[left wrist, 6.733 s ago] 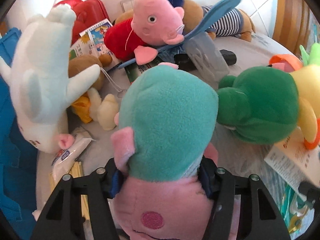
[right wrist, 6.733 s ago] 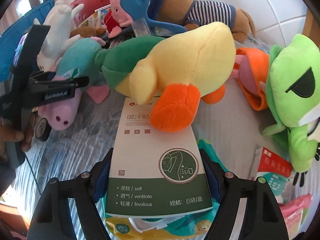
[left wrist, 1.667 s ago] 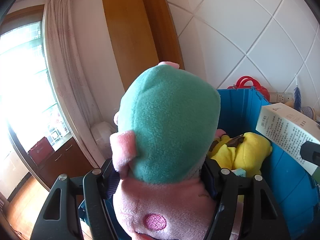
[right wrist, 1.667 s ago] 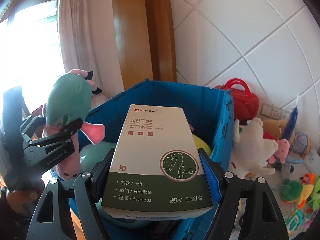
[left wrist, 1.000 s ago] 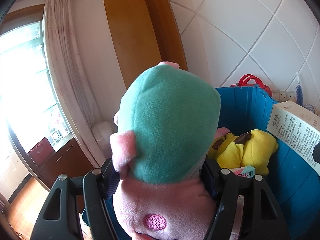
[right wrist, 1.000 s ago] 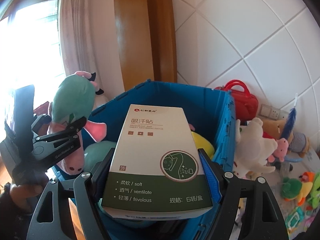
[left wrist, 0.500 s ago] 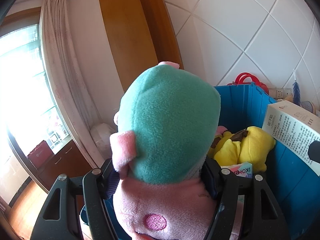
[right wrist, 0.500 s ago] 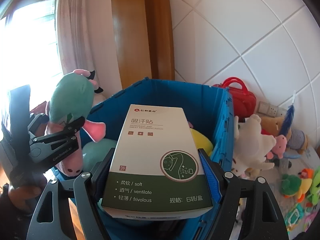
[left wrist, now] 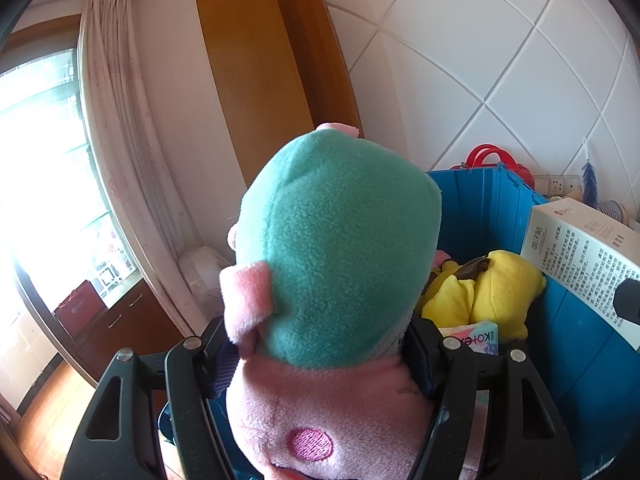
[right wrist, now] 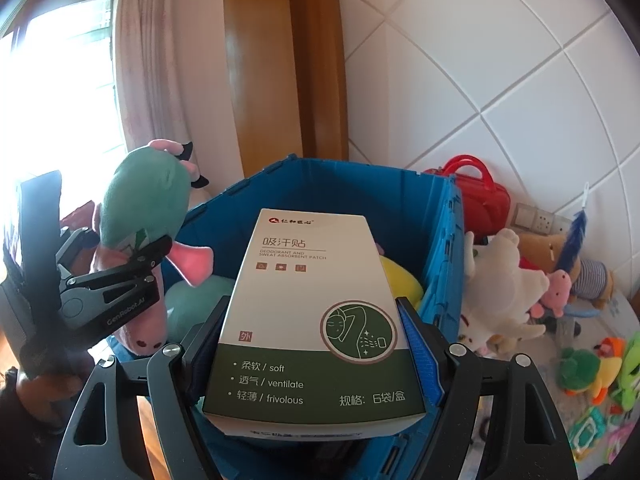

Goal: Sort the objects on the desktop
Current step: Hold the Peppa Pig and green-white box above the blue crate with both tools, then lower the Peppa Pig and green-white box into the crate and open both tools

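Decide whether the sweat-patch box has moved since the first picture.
Yes. The sweat-patch box, clamped in the right gripper, left the cluttered table and now hangs above the blue crate.

Bright daylight from window (left wrist: 44, 184) at left, blown-out glare there, sharp focus, fisheye bending, dark vignetted corners

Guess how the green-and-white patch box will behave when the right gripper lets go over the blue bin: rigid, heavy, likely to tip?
The patch box looks like thin cardboard with crisp edges, so probably stiff but crushable. It says six sachets, so likely light. The right gripper clamps its sides above the blue bin. Released, it would probably land flat or tilted on the yellow plush.
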Demonstrator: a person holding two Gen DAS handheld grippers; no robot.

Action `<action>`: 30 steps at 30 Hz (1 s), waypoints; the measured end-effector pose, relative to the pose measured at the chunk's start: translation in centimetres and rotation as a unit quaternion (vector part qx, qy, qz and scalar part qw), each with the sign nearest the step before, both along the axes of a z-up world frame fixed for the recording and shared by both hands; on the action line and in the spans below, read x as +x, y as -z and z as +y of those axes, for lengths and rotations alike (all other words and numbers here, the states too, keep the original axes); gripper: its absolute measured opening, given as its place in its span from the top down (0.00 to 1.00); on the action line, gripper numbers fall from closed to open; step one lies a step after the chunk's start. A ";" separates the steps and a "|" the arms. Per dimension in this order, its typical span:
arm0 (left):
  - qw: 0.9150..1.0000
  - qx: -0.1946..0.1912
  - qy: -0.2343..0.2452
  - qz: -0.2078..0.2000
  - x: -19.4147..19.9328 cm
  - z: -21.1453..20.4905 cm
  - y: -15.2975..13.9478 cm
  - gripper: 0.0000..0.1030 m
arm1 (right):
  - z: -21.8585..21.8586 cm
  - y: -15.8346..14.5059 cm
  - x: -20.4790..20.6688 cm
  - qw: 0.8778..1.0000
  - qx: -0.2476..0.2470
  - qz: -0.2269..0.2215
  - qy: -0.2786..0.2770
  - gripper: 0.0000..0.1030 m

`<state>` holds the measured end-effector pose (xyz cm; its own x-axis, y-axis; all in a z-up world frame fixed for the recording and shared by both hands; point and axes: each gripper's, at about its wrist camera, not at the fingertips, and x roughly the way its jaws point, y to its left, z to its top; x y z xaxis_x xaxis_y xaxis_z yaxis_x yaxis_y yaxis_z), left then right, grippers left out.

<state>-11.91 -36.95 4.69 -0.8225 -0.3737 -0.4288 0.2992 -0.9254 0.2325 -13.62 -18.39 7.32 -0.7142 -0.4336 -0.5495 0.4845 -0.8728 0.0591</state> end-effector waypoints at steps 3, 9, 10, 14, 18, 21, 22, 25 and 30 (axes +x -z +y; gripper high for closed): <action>1.000 0.001 0.001 -0.001 0.0 0.1 0.0 0.34 | 0.1 0.0 0.0 1.000 0.000 -0.002 0.000 0.24; 1.000 0.003 0.002 -0.002 0.0 0.2 0.1 0.34 | 0.0 0.1 -0.1 1.000 0.005 -0.006 0.001 0.24; 1.000 0.003 0.003 -0.002 0.0 0.3 0.1 0.34 | 0.1 0.1 -0.1 1.000 0.005 -0.007 0.001 0.24; 1.000 0.003 0.004 -0.003 0.0 0.5 0.3 0.32 | 0.0 0.5 -0.3 1.000 0.005 -0.014 0.001 0.24; 1.000 0.006 0.003 -0.006 -0.3 0.4 0.6 0.32 | -0.1 0.7 -0.5 1.000 0.006 -0.019 0.000 0.24; 1.000 0.003 -0.001 -0.007 -0.5 0.4 0.9 0.30 | -0.3 1.0 -0.9 1.000 0.007 -0.024 -0.002 0.24; 1.000 0.002 -0.005 -0.005 -0.6 0.3 0.9 0.26 | -0.4 1.1 -1.1 1.000 0.008 -0.026 -0.002 0.24; 1.000 0.002 -0.010 0.000 -0.9 0.0 0.7 0.18 | -0.5 1.4 -1.8 0.999 0.006 -0.035 -0.001 0.24; 0.999 0.013 -0.004 0.031 -0.3 -0.4 -0.3 0.00 | -0.6 1.7 -2.4 0.999 0.003 -0.038 -0.003 0.24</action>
<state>-12.26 -37.37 5.02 -0.8447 -0.3699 -0.3868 0.3204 -0.9284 0.1883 -15.99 -19.00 5.67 -0.6678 -0.4345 -0.6044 0.4838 -0.8704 0.0912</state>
